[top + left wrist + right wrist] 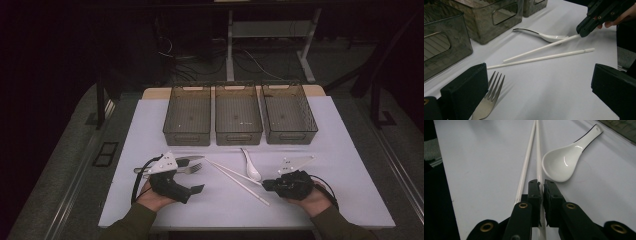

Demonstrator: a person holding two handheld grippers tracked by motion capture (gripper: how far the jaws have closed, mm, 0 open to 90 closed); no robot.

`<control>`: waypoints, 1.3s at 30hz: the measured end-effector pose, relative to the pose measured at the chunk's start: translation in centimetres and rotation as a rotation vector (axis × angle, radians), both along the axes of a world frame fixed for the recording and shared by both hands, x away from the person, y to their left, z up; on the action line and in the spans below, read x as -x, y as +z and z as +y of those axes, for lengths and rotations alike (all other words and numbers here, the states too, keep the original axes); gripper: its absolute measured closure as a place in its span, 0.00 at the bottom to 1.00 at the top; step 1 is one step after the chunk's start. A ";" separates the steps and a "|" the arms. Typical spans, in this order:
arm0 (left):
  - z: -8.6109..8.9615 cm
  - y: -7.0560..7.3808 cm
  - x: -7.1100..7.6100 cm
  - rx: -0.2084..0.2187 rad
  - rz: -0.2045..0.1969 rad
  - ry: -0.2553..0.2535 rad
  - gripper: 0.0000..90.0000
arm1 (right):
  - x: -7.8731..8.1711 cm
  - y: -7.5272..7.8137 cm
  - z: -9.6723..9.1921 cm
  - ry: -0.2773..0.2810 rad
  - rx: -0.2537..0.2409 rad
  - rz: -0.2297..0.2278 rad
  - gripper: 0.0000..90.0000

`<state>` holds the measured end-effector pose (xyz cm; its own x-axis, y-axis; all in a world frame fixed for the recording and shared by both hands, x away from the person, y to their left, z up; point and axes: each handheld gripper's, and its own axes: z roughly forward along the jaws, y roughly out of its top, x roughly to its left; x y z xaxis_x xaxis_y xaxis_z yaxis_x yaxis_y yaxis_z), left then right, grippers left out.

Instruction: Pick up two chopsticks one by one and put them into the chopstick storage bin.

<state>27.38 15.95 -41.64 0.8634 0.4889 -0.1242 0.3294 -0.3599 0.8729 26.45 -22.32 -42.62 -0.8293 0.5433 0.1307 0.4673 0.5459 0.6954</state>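
Note:
Two white chopsticks lie crossed at a shallow angle on the white table cover. My right gripper (266,185) (541,187) is shut on the near end of one chopstick (232,172) (538,155), which passes between its pads. The other chopstick (245,189) (526,162) lies loose just beside it. A white ceramic spoon (251,169) (562,165) rests next to the held chopstick's far side. My left gripper (192,176) (540,95) stands open low over the table, with a metal fork (192,169) (489,98) beside one jaw. From the left gripper view, the right gripper (582,28) pinches the chopstick end.
Three grey see-through bins (187,122) (238,120) (289,120) stand in a row at the back of the table. A second metal utensil (187,158) lies behind the fork. Dark floor with cables and desk legs lies beyond the table's far edge.

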 end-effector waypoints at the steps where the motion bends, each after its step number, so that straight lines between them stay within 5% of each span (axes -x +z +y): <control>1: 0.0 0.0 0.0 0.001 0.000 0.000 0.00 | 0.0 0.1 -0.1 -0.002 -0.007 0.001 0.93; 16: 0.1 0.1 0.0 0.004 -0.007 -0.002 0.00 | 0.0 1.8 -1.5 -0.023 -0.092 -0.028 0.93; 39: 0.0 0.1 -0.1 0.004 -0.004 0.000 0.00 | -0.9 3.7 -2.6 -0.073 -0.129 -0.081 0.93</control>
<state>27.44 15.96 -41.56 0.8638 0.4887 -0.1226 0.3259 -0.3562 0.8757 27.39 -24.94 -38.88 -0.7990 0.5854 0.1374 0.4418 0.4165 0.7946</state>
